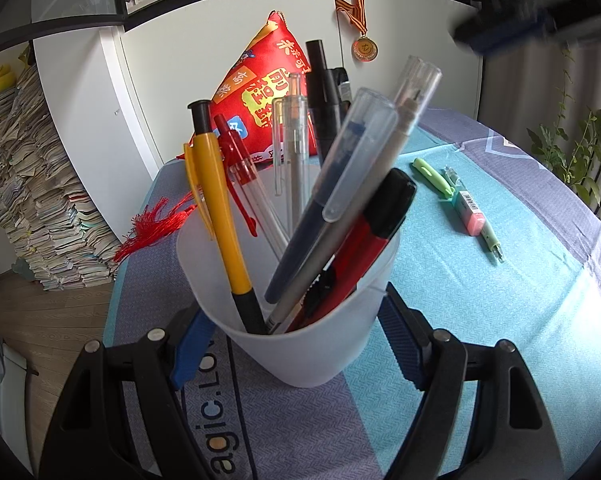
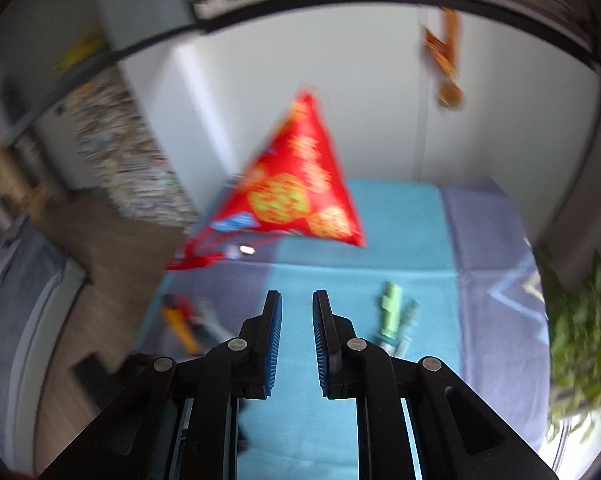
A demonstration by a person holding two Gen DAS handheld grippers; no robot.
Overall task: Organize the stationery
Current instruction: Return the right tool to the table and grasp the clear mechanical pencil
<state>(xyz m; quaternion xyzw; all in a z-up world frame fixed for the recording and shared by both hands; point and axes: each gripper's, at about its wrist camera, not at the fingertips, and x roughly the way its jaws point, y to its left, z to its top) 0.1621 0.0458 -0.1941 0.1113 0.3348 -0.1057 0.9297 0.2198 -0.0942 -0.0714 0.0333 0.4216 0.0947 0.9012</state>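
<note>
— Pens first: how will ours handle once we go for the loose ones?

— Light and stiff, with smooth plastic barrels, so we judge them slippery. The green pen [image 1: 432, 175] and the pen with the pink band [image 1: 473, 213] lie flat on the blue cloth of the table [image 1: 500, 320], touching or nearly so, to the right of the cup and farther off. We should take one across the middle of its barrel, where it balances, not at the clip or the tip. Lying so close, the neighbour may get nudged.

— And the cup?

— The frosted plastic cup [image 1: 300, 344] is thin-walled and probably flexes if squeezed hard. It is crowded with pens, a yellow pen [image 1: 220, 208] at its left and a red and black marker [image 1: 364, 248] leaning right, so it is top-heavy and could tip. Our left gripper [image 1: 296, 344] has its blue pads against the lower wall on both sides, holding the cup upright on the table, angled downward.

— Our other gripper?

— The right gripper [image 2: 296, 344] is empty, its pads drawn near each other with a narrow gap between them. It tilts down over the table; that view is blurred. The green pen sits just right of its fingers, the red pouch [image 2: 300, 188] farther away.
</note>
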